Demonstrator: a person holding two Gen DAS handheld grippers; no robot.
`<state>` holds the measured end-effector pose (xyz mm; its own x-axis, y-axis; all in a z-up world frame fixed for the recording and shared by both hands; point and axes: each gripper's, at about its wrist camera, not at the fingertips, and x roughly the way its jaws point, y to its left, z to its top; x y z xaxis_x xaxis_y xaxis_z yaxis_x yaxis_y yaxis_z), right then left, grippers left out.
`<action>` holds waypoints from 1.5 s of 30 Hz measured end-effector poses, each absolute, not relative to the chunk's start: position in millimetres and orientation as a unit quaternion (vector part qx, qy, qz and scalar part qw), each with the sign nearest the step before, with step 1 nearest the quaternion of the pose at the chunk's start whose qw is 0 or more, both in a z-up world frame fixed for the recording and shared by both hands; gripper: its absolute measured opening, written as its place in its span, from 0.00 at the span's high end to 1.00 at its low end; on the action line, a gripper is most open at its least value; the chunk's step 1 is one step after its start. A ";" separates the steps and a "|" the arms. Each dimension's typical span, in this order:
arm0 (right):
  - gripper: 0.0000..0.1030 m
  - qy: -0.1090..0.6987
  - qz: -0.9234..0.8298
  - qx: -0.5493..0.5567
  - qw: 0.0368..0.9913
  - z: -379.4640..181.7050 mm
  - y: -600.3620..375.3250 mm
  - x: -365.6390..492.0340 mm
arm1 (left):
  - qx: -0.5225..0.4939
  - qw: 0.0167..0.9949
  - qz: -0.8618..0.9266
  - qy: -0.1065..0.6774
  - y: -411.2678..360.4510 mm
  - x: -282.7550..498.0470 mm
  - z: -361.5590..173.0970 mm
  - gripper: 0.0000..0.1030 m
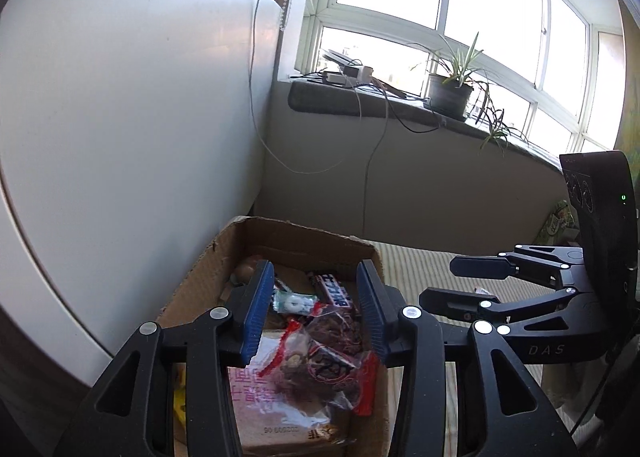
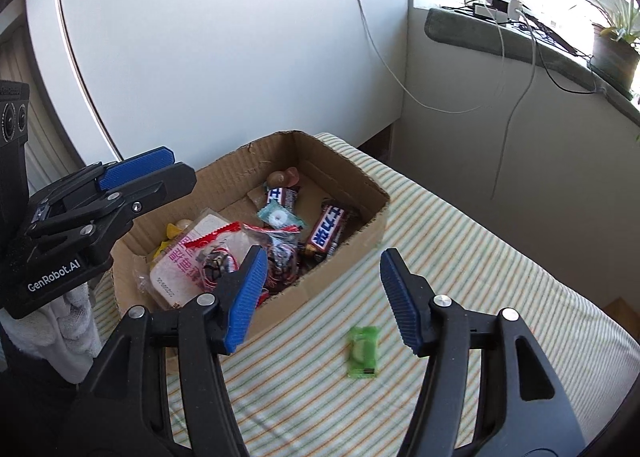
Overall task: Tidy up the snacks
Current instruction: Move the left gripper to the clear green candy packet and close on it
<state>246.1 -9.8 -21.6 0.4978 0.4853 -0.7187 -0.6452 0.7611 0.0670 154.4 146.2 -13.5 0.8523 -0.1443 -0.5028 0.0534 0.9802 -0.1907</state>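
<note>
From the left wrist camera, the left gripper (image 1: pixel 316 307) hangs over the cardboard box (image 1: pixel 200 277), its blue-padded jaws spread with nothing between them. Below the gap lie a clear bag with red edges (image 1: pixel 324 369) holding brown snacks, a pale teal candy (image 1: pixel 294 303) and a chocolate bar (image 1: pixel 334 289) with a dark wrapper. A pink-printed packet (image 1: pixel 256 397) sits under the bag. To the right, the right gripper (image 1: pixel 468 285) shows side-on above the striped cloth (image 1: pixel 416 261), its jaws apart. A potted plant (image 1: pixel 450 91) stands on the windowsill behind.

From the right wrist camera, the right gripper (image 2: pixel 322 299) hovers above the striped cloth (image 2: pixel 480 257) just beside the box's (image 2: pixel 352 173) near wall, jaws spread wide and empty. A green wrapped candy (image 2: pixel 363 351) lies on the cloth outside the box, below the gap between the fingers. Inside the box sit two chocolate bars (image 2: pixel 328 231), the teal candy (image 2: pixel 278 218) and the red-edged bag (image 2: pixel 240 245). The left gripper (image 2: pixel 176 169) is at the left over the box; its jaws are slightly apart.
</note>
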 end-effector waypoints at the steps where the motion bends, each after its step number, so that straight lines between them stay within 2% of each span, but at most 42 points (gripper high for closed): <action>1: 0.40 0.378 0.324 -0.103 0.861 -21.0 -16.7 247.8 | -0.082 0.958 -0.056 0.267 141.1 154.6 -12.7 0.59; 18: 0.40 0.394 0.251 -0.077 0.881 -32.0 -114.1 266.8 | -0.006 0.945 -0.121 0.303 42.4 159.6 -23.7 0.59; 26: 0.40 0.400 0.233 -0.070 0.884 -40.7 -139.0 272.0 | -0.009 0.938 -0.128 0.321 30.6 162.8 -33.5 0.59; 30: 0.40 0.404 0.223 -0.073 0.884 -46.7 -150.0 276.1 | -0.048 0.920 -0.149 0.358 30.1 166.3 -52.2 0.59; 34: 0.40 0.412 0.207 -0.075 0.884 -58.0 -164.0 281.9 | -0.039 0.905 -0.159 0.392 15.3 166.5 -73.4 0.59; 39: 0.40 0.426 0.193 -0.082 0.880 -75.8 -177.9 288.7 | -0.021 0.897 -0.154 0.413 3.7 168.7 -87.8 0.53; 45: 0.40 0.434 0.185 -0.096 0.876 -91.3 -187.9 296.1 | -0.027 0.890 -0.135 0.435 3.8 182.1 -97.3 0.52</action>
<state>296.1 -187.9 -91.3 0.5547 0.2407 -0.7965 -0.4077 0.9131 -0.0079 182.1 3.8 -97.3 0.5861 -0.2627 -0.7665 0.2165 0.9624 -0.1644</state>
